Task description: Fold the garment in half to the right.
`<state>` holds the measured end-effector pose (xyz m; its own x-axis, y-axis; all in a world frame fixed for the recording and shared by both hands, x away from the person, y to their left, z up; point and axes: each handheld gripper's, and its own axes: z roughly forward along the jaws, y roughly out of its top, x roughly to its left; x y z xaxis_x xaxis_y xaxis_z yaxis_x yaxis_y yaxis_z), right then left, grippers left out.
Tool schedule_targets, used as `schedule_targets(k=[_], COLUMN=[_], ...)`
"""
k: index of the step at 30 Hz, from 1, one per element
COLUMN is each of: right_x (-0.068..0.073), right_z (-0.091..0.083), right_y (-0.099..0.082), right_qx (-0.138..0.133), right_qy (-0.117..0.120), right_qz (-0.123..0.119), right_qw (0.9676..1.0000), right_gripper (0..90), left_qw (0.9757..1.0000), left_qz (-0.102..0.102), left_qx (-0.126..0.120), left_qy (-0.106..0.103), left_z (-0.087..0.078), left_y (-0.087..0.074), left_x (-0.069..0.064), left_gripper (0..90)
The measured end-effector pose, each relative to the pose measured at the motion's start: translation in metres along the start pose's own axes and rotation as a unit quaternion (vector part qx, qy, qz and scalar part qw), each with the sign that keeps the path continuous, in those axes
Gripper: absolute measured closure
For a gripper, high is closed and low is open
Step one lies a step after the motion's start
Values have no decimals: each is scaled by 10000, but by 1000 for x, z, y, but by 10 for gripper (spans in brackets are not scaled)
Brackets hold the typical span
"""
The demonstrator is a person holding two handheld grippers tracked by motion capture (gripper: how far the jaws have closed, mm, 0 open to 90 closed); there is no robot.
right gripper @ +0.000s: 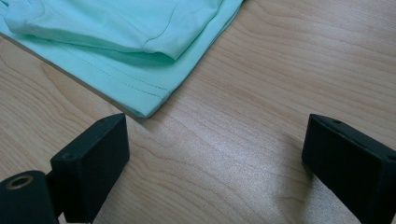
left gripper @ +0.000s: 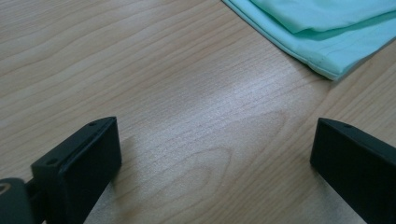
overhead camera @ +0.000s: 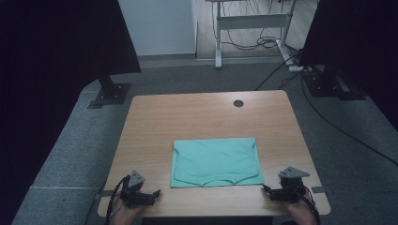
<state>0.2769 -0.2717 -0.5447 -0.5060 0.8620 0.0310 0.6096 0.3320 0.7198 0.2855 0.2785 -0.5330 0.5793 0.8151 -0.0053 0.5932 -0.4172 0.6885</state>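
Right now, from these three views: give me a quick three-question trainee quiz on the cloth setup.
1. True or false: the left gripper is clamped on the folded mint-green cloth.
2. What lies between the jaws of the right gripper? A) cloth B) bare wooden table C) cable
3. Where is the round dark hole relative to the cloth?

Key:
1. False: jaws open, beside the cloth.
2. B, bare table.
3. Beyond it, near the table's far edge.

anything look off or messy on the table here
Nothing stands out. The folded mint-green garment lies flat near the table's front edge. The left gripper and right gripper rest open beside it, touching nothing.
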Motion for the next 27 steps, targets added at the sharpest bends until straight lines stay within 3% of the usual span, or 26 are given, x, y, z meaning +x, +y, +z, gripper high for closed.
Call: schedule_targets(k=[3, 11, 17, 27], right_x=[1, 1, 1, 1], right_z=[0, 0, 0, 0], right_y=[0, 0, 0, 0], right_qx=[-1, -4, -5, -7], right_qy=[-22, -30, -29, -31], right_qz=[22, 31, 32, 37], right_qw=[10000, 10000, 10000, 10000], right_gripper=[70, 70, 70, 71], left_qw=[9999, 10000, 9996, 9994], left_qz=[-96, -51, -153, -148], left_qx=[-48, -86, -214, -280], left_qy=[-26, 1, -139, -104], left_z=[-1, -2, 0, 8], left_y=[2, 11, 19, 36], left_x=[3, 5, 11, 17], left_gripper=[24, 31, 31, 31])
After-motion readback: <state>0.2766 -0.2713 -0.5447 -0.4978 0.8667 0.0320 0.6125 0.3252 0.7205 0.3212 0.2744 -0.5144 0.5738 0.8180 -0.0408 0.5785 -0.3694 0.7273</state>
